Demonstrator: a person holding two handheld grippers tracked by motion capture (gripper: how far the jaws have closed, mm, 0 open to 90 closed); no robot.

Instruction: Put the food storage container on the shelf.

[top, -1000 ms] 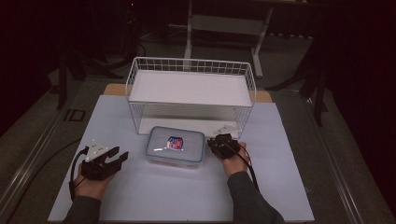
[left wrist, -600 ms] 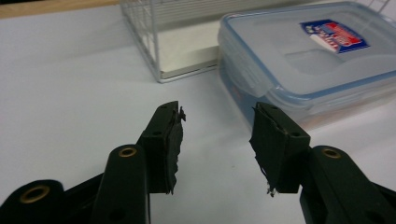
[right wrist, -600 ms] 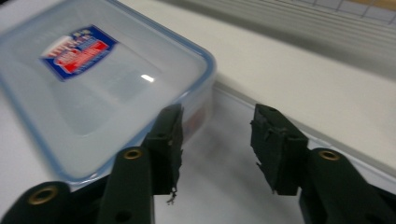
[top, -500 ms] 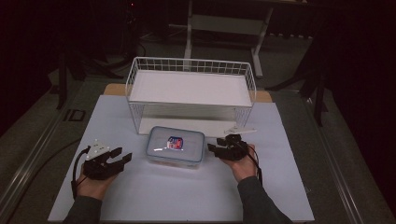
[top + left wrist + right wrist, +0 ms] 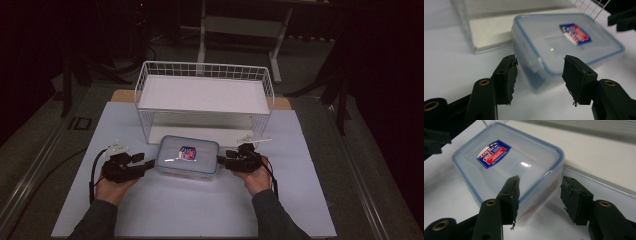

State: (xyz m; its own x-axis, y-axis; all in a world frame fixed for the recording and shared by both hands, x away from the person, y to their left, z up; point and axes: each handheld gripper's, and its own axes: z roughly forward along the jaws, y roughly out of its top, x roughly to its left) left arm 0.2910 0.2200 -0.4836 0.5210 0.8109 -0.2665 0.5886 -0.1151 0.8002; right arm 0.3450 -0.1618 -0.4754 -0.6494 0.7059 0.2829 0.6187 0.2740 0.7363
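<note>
A clear plastic food box (image 5: 187, 156) with a blue-rimmed lid and a red and blue label lies flat on the white mat, just in front of a wire rack. My left gripper (image 5: 145, 161) is at its left end. In the left gripper view the box's (image 5: 564, 42) near corner sits between the jaws of my left gripper (image 5: 539, 77), which have just been opening and stand off it. My right gripper (image 5: 223, 159) is at the right end. Its jaws (image 5: 540, 197) opened a moment ago and straddle a corner of the box (image 5: 506, 162) without pressing on it.
A white wire rack (image 5: 205, 95) with a solid white shelf stands behind the box, its lower level open to the front. The white mat (image 5: 200, 210) covers the table, with free room on it near the person. Dark floor and stands surround the table.
My left gripper has moved right up to the box's left end and spread its jaws. My right gripper's jaws have widened at the right end; that hand has hardly shifted.
</note>
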